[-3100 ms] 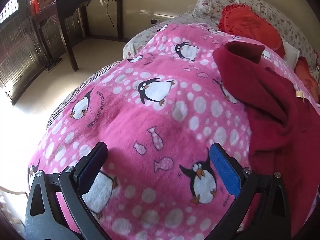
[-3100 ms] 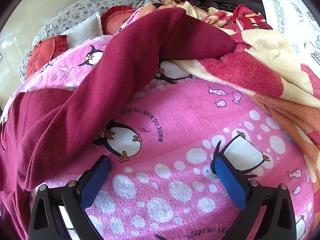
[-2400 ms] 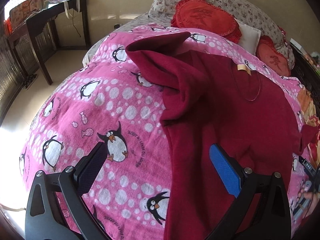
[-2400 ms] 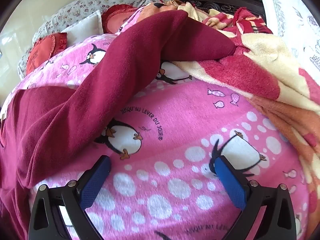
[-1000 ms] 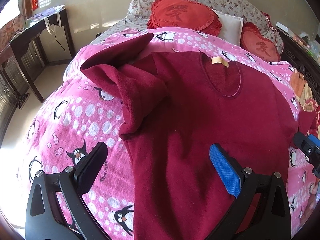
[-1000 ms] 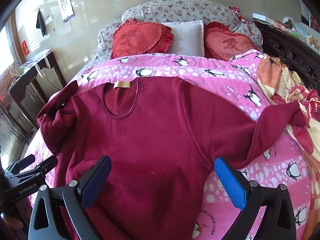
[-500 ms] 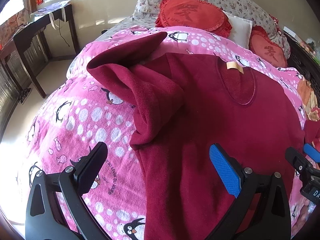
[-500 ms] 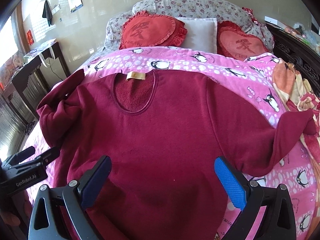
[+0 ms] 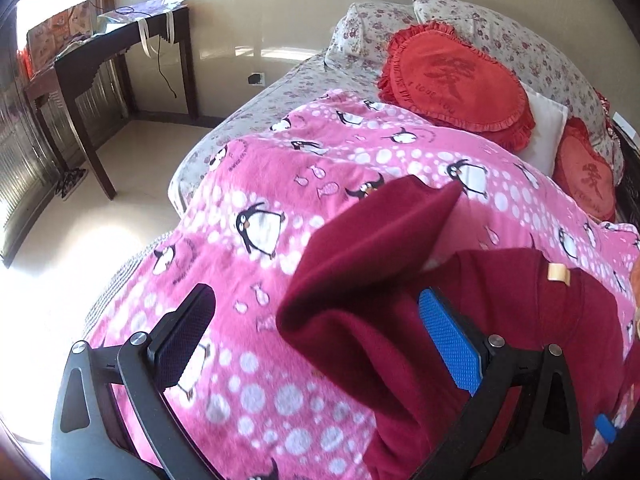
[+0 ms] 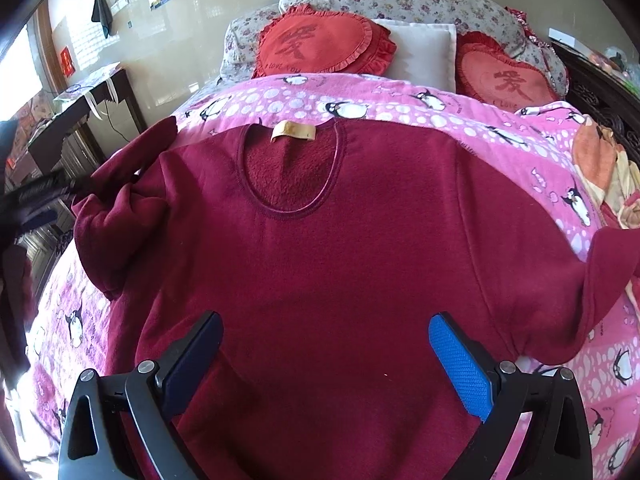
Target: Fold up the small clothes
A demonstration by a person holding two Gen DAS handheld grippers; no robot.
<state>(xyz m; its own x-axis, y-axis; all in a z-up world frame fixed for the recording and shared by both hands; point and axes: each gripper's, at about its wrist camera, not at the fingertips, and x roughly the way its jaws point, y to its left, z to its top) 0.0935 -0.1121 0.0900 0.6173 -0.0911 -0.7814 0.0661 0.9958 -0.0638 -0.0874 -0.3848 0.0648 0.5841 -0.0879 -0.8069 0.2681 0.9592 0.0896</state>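
Note:
A dark red fleece sweater (image 10: 320,240) lies front up on the pink penguin blanket (image 10: 400,96), neck towards the pillows. Its left sleeve (image 9: 360,248) is bunched and folded up at the bed's left side; it also shows in the right wrist view (image 10: 116,216). Its right sleeve (image 10: 624,272) hangs off towards the right. My left gripper (image 9: 316,340) is open, with the bunched sleeve between its jaws, close to its blue pad. It shows at the left edge of the right wrist view (image 10: 40,200). My right gripper (image 10: 324,360) is open above the sweater's lower body.
Two red heart cushions (image 10: 320,44) and a white pillow (image 10: 424,52) lie at the head of the bed. An orange and cream towel blanket (image 10: 604,168) is heaped at the right edge. A dark wooden table (image 9: 100,56) stands on the floor left of the bed.
My left gripper has moved left and closer to the bunched left sleeve, which now sits between its jaws. My right gripper has come lower and closer over the sweater's body.

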